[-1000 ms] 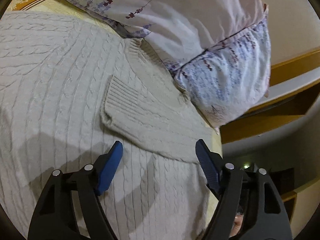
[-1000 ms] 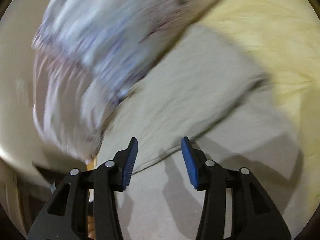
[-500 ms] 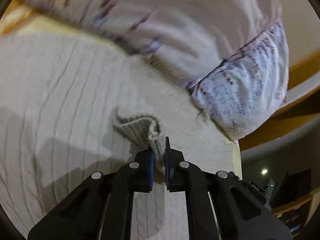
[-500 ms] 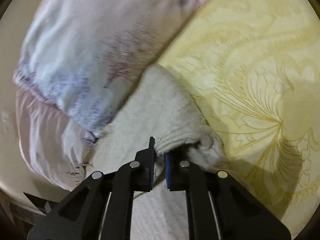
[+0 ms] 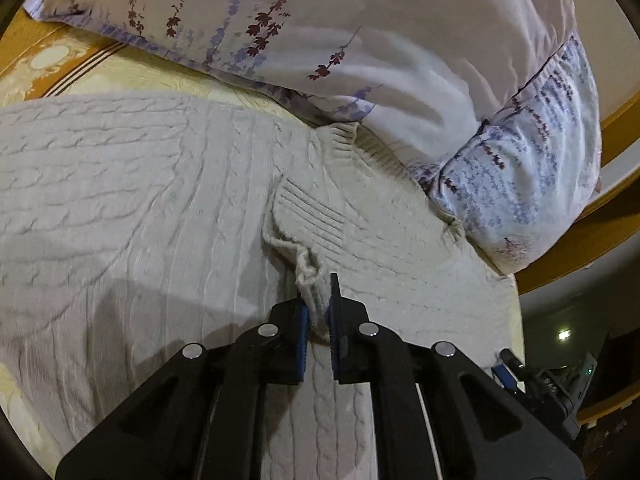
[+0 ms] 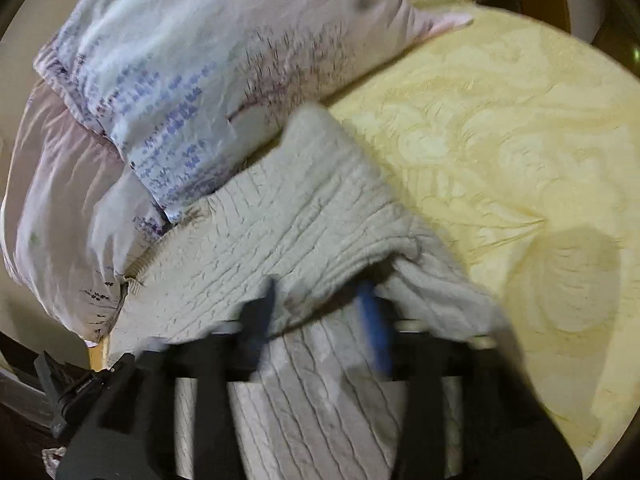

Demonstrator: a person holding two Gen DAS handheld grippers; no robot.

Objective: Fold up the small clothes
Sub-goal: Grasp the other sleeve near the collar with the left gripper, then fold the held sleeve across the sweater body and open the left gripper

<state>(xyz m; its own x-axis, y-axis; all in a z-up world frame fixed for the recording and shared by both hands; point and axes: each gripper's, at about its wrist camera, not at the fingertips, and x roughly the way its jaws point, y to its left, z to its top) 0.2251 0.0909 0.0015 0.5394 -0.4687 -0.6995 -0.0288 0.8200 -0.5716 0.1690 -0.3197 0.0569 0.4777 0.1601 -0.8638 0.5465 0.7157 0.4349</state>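
Note:
A cream cable-knit sweater (image 5: 120, 200) lies spread on a yellow bedspread (image 5: 120, 76). One sleeve is folded across its body. In the left wrist view my left gripper (image 5: 318, 300) is shut on the ribbed cuff (image 5: 308, 216) of that sleeve, which bunches up between the blue pads. In the blurred right wrist view my right gripper (image 6: 316, 316) has its jaws opening. A folded edge of the sweater (image 6: 300, 216) lies loose across the gap, and the pads do not press on it.
A floral pillow (image 5: 400, 60) lies against the sweater's collar end, also seen as the pillow (image 6: 180, 60) at upper left. The patterned bedspread (image 6: 500, 140) stretches to the right. A wooden bed frame (image 5: 580, 248) and the dark room lie past the mattress edge.
My left gripper closed on the sleeve cuff and drew it a little toward me. My right gripper pinched the sweater's fold, then its jaws came apart as it rose.

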